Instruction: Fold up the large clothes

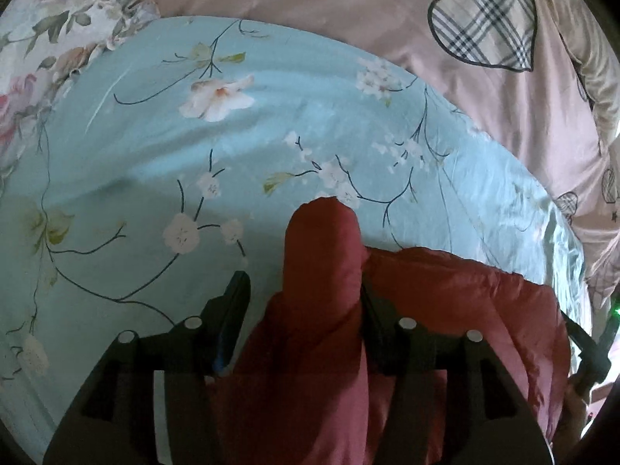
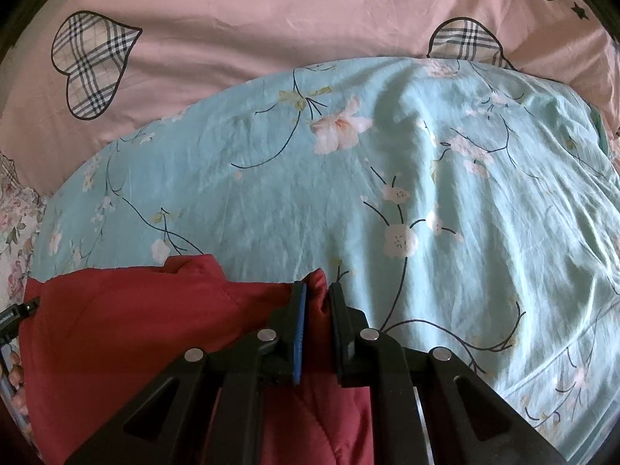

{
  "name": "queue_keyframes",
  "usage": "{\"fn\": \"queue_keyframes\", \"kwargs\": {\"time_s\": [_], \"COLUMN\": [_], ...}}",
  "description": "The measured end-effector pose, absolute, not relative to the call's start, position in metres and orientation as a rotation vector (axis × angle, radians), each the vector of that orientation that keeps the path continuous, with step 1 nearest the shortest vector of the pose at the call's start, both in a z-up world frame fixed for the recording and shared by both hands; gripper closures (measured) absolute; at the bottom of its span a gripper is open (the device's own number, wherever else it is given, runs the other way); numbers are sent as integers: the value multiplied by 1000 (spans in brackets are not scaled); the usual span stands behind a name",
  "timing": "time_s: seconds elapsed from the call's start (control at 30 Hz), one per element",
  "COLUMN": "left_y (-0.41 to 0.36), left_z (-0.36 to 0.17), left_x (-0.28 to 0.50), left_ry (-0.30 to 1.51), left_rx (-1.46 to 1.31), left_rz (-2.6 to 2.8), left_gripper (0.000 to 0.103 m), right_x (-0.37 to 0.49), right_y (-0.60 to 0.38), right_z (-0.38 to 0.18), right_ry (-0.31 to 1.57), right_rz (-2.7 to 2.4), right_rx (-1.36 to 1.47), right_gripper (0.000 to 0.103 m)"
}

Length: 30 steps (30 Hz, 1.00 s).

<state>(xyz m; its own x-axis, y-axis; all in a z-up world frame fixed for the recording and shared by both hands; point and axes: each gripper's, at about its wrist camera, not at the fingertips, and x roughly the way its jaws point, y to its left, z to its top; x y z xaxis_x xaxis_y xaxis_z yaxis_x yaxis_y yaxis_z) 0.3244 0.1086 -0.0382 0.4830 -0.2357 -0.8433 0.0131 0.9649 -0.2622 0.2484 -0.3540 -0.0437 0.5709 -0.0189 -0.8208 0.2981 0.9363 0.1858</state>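
Note:
A dark red padded garment [image 1: 445, 310] lies bunched at the near edge of a light blue floral sheet [image 1: 232, 155]. In the left wrist view a thick roll of it stands between the fingers of my left gripper [image 1: 302, 286], whose jaws are wide apart around the fabric. In the right wrist view my right gripper [image 2: 317, 290] is shut on a thin fold of the red garment [image 2: 116, 329], which stretches off to the left. The garment's lower part is hidden under both grippers.
The blue floral sheet [image 2: 387, 193] covers the bed ahead. A pink cover with plaid hearts [image 2: 232, 19] lies beyond it. A pale floral fabric [image 1: 58, 38] sits at the far left. The other gripper's black body [image 1: 589, 352] shows at the right edge.

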Motion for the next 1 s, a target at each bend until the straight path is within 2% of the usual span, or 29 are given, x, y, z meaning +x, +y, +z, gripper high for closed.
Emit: {"fn": "queue_keyframes", "kwargs": {"time_s": [0.1, 0.17, 0.23, 0.33, 0.67, 0.77, 1.0], "left_y": [106, 107, 113, 126, 135, 132, 117], "left_z": [-37, -35, -29, -18, 11, 20, 21], "left_x": [325, 326, 324, 320, 287, 267, 206], "left_ry": [1063, 1066, 1053, 1022, 955, 934, 934], "left_rx": [-213, -220, -261, -313, -321, -301, -247], "left_rz": [-135, -131, -139, -128, -156, -181, -218], "left_gripper": [45, 44, 41, 31, 31, 31, 31], "right_x": [248, 245, 238, 227, 182, 164, 111], "right_y": [-357, -362, -366, -372, -360, -350, -319], "right_z": [-43, -40, -35, -25, -3, 0, 2], "right_ry": [951, 949, 932, 898, 862, 852, 812], "right_rz": [-202, -217, -237, -244, -175, -144, -62], "right_rx": [333, 349, 359, 374, 369, 368, 389], "right_gripper": [88, 72, 62, 50, 48, 43, 40]}}
